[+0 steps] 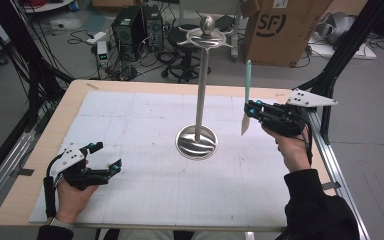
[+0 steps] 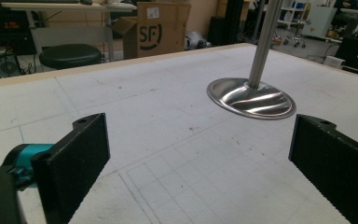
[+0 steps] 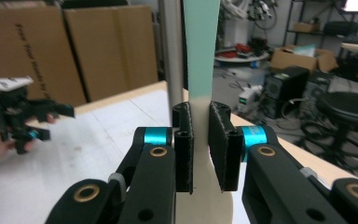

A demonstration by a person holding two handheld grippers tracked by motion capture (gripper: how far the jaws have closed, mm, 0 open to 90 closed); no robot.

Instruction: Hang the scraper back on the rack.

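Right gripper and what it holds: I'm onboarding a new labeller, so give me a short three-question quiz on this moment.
1. True or false: the right gripper is shut on the spatula, which stands upright with its mint-green handle up.
2. Multiple choice: the left gripper is A) clamped on the stand's pole, B) open with nothing between its jaws, low over the table, C) holding a cup.
3. Fill in: the metal stand rests on a round ____ base near the middle of the table.

Key: 1 true; 2 B; 3 metal (shiny, wavy).
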